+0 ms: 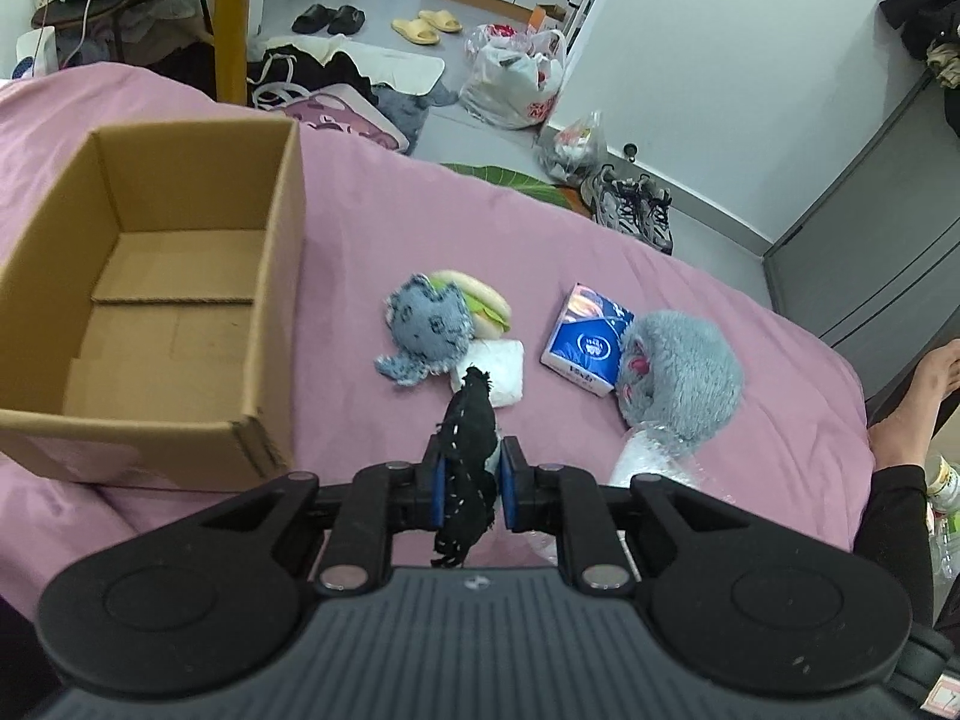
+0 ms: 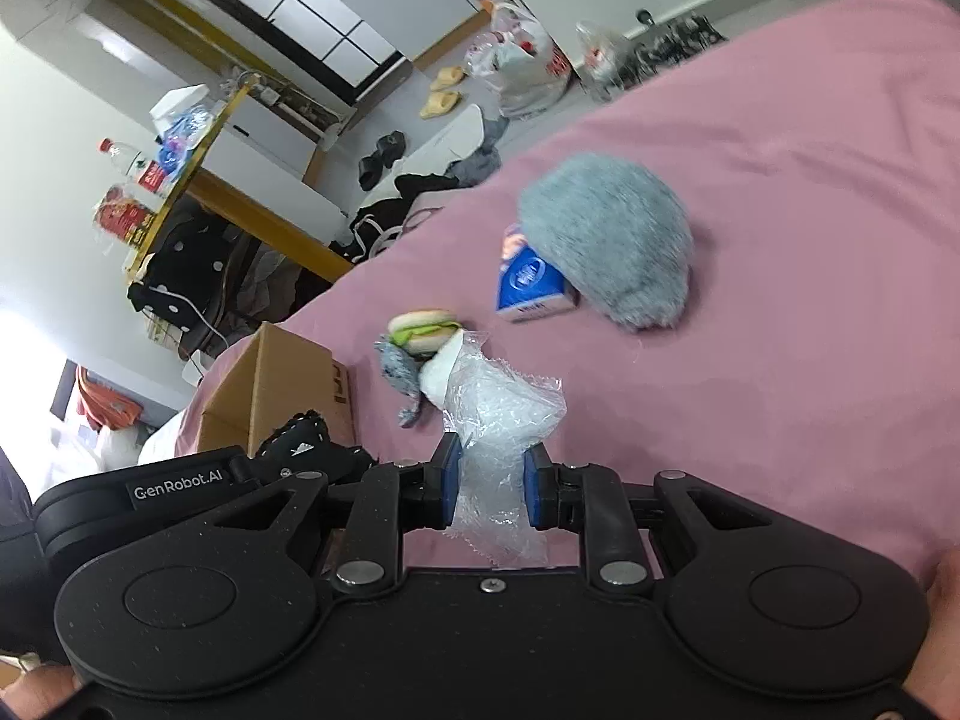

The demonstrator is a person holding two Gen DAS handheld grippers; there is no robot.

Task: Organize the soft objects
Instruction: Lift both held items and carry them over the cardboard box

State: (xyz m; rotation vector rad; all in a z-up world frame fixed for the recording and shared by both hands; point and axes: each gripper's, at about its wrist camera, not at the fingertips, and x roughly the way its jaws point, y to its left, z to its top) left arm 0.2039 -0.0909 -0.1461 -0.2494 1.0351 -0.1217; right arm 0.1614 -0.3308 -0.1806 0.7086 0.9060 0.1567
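My left gripper (image 1: 471, 456) is shut on a black cloth with white stitches (image 1: 468, 450), held above the pink bed just right of an empty cardboard box (image 1: 282, 252). My right gripper (image 2: 493, 468) is shut on a crumpled clear plastic wrap (image 2: 498, 414). Beyond lie a grey-blue knitted octopus toy (image 1: 423, 324), a plush burger (image 1: 480, 300), a white soft pad (image 1: 501, 369), a blue tissue pack (image 1: 585, 342) and a fluffy grey plush (image 1: 684, 372). In the right wrist view the box (image 2: 288, 384) sits at left, with the grey plush (image 2: 606, 234) farther off.
The pink bedsheet (image 1: 600, 228) ends at the far edge, with shoes (image 1: 636, 210), plastic bags (image 1: 516, 72) and slippers (image 1: 426, 27) on the floor. A person's bare foot and leg (image 1: 912, 408) are at the right. The left gripper body (image 2: 210, 480) shows low left in the right wrist view.
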